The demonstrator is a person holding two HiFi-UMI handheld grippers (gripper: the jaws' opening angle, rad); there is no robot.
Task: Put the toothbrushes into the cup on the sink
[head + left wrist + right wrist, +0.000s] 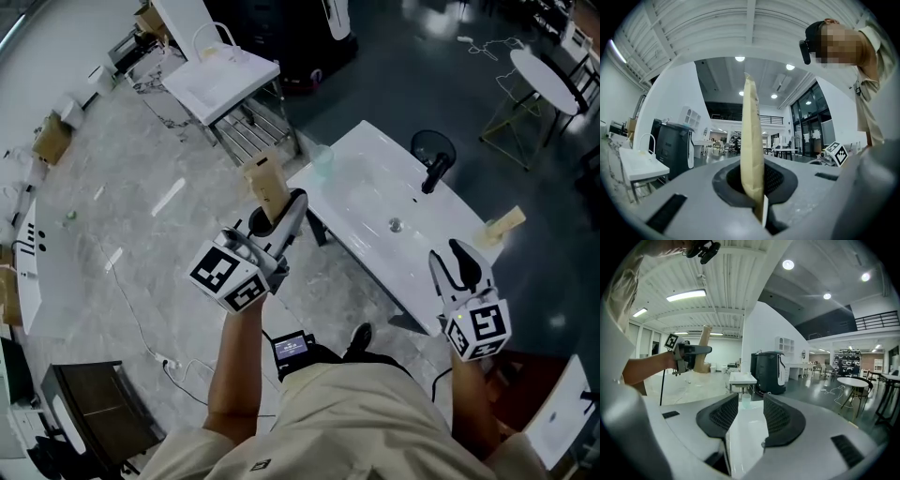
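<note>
Left gripper [289,210] clamped on upright tan toothbrush pack [265,183]; cup [322,161] just ahead-right of it (right gripper [457,267] farther, jaws apart, empty).

The grey left gripper with a square-marker cube [284,214] reaches forward on a bare left forearm [234,366]. Its jaws are pressed together on a flat tan paper packet [267,185] that sticks out past their tips. The matching grey right gripper [459,258] points forward at the person's right side, jaws apart with nothing gripped.
</note>
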